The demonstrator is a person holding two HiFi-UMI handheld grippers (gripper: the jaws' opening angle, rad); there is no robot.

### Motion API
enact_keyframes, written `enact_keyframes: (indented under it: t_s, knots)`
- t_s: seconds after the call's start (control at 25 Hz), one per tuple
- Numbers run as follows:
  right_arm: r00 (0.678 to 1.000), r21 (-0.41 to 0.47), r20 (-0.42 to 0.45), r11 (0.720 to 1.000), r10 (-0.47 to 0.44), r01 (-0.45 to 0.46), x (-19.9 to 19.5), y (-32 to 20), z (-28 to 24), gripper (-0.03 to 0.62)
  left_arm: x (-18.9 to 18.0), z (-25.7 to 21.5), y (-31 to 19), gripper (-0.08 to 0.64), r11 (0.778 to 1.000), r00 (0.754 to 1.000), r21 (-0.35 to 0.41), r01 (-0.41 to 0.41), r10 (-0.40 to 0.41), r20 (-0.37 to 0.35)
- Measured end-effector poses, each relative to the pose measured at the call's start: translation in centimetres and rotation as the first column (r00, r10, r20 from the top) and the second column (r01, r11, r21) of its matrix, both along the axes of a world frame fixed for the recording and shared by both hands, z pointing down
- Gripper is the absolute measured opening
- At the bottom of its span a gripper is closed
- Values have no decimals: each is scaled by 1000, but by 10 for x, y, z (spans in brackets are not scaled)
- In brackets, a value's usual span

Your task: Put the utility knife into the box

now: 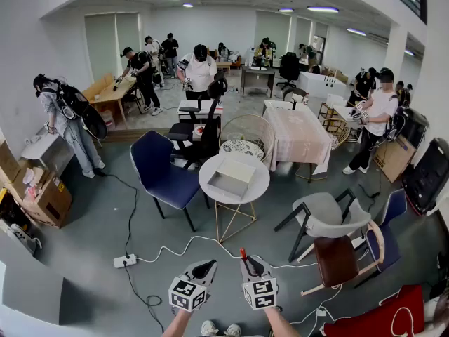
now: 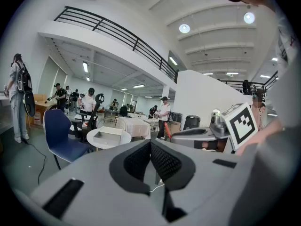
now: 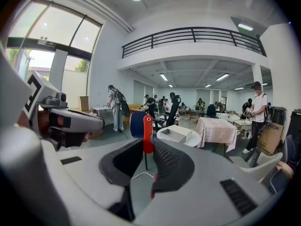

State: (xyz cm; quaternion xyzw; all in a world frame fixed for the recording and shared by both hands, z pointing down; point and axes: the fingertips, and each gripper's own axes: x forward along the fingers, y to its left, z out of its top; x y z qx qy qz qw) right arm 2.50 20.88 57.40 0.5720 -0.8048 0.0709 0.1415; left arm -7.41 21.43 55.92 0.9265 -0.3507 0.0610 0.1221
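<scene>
- Right gripper (image 3: pixel 148 147) is clenched on the knife (image 3: pixel 147 132), which is slim, red and upright, its rounded end above the jaws.
- Left gripper (image 2: pixel 150 149), just beside it, has its jaws together and empty.
- Ahead, an open pale box (image 3: pixel 176 134) sits on a round table (image 1: pixel 259 181).

Straight ahead of your jaws, well apart from them, a round white table on thin gold wire legs (image 1: pixel 262 176) stands on the smooth grey floor (image 1: pixel 84 223). One thing lies on its top: a shallow open pale grey box (image 1: pixel 231 178), near the middle. On the floor between your jaws and the table a thin white cable (image 1: pixel 175 251) snakes across, ending at a white power strip (image 1: pixel 125 260) left of your left jaws.
</scene>
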Motion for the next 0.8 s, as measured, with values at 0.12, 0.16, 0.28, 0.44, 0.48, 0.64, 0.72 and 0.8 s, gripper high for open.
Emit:
enact_keyframes:
  t_s: [0.12,0.16,0.28,0.44,0.48,0.64,0.72,0.8]
  knots:
    - [1000,-11,-4,1000,-3,3,3,2,0,78,4,-2,1,12,1000,1000,4,-1,1,2]
    - [1000,-11,-4,1000,-4,4,4,3,0,78,5,-4,1,12,1000,1000,6,-1,1,2]
    - [1000,-10,-3,1000,-3,3,11,4,-1,78,11,-6,3,12,1000,1000,10,-3,3,6]
    - [1000,-1,7,1000,-4,4,20,6,-3,78,20,-3,7,12,1000,1000,8,-8,7,18]
    - [1000,3,12,1000,-6,6,22,7,-3,78,23,-3,8,12,1000,1000,8,-8,8,19]
    - [999,19,38,1000,-17,16,34,13,-4,78,37,-2,13,12,1000,1000,15,-9,8,27]
    - [999,27,43,999,-21,20,41,14,-5,78,44,-3,15,12,1000,1000,19,-8,8,28]
    - [998,28,51,999,-21,20,47,16,-5,79,50,-2,18,12,1000,1000,16,-8,8,27]
